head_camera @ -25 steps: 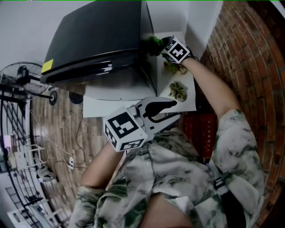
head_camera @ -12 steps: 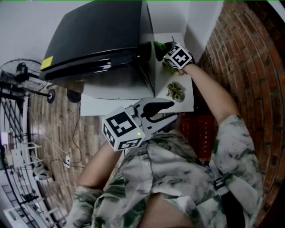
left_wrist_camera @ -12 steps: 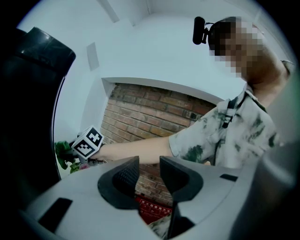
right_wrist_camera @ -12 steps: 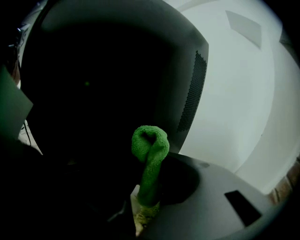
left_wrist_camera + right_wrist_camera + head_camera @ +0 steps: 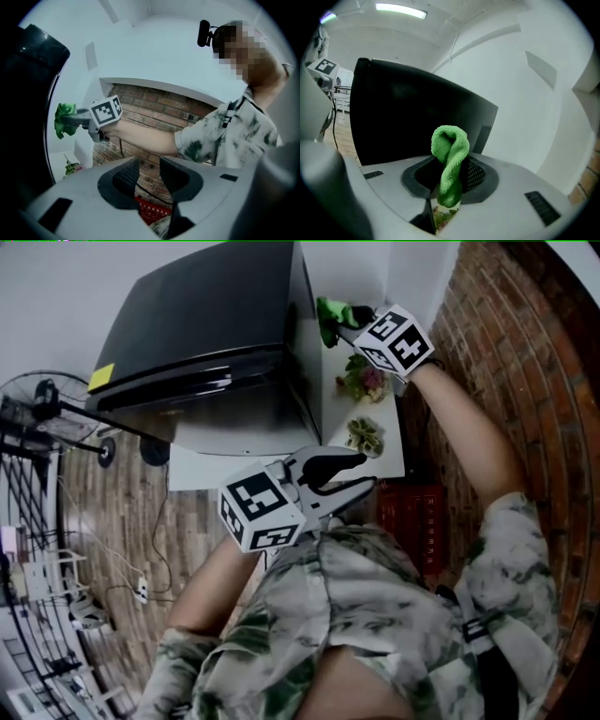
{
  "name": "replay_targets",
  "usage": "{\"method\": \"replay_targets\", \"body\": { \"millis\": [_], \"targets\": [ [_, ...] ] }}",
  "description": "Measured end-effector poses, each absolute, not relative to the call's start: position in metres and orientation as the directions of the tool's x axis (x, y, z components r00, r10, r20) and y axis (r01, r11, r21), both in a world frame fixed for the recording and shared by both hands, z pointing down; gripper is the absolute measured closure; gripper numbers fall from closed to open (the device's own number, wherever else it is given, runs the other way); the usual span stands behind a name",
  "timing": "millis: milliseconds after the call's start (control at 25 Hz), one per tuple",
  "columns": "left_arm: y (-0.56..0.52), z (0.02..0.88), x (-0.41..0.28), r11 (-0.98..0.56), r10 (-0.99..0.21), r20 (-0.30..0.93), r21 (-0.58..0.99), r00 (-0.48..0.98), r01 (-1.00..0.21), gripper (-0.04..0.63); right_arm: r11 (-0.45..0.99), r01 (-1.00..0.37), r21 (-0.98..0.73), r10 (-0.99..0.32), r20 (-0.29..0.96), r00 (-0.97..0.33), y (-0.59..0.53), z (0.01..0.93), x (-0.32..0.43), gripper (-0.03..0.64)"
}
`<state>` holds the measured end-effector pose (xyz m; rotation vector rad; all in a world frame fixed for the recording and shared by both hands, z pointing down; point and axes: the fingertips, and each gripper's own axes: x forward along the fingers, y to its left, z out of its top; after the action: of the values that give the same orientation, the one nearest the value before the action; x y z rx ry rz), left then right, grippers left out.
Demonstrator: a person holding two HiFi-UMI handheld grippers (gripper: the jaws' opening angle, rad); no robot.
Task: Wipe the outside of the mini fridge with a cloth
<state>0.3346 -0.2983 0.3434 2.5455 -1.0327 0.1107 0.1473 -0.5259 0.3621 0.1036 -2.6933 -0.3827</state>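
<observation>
Carries the green cloth (image 5: 329, 319), clenched in the jaws of the right gripper (image 5: 350, 317), higher than a second ago, just beside the top edge of the mini fridge (image 5: 206, 329). Holds the left gripper (image 5: 364, 474) parted, empty. Likely lines up another pass.

Mini fridge (image 5: 206, 324): black, glossy, upright. Cloth (image 5: 328, 317): green, bunched, pinched in right gripper (image 5: 349, 319), hanging just beside the fridge's right side; contact unclear.
</observation>
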Motion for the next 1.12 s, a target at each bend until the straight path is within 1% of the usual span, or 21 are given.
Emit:
{"method": "replay_targets", "body": {
  "millis": [240,400,800,1120],
  "targets": [
    [-0.298,0.342,0.338,-0.652,-0.654,0.22,0.321,0.724,-0.687,0.459,0.936,0.006,0.351,-0.113,0.318,-0.942,-0.511,0.3,0.144,0.505],
    [-0.295,0.343,0.337,-0.643,-0.66,0.224,0.325,0.717,-0.694,0.459,0.911,0.029,0.41,-0.104,0.299,-0.948,-0.498,0.289,0.135,0.505],
    [-0.29,0.349,0.332,-0.627,-0.668,0.233,0.335,0.707,-0.703,0.459,0.917,0.061,0.394,-0.091,0.356,-0.93,-0.486,0.335,0.132,0.505],
    [-0.287,0.355,0.331,-0.632,-0.655,0.24,0.344,0.716,-0.694,0.459,0.928,0.081,0.363,-0.083,0.416,-0.906,-0.48,0.391,0.133,0.505]
  ]
}}
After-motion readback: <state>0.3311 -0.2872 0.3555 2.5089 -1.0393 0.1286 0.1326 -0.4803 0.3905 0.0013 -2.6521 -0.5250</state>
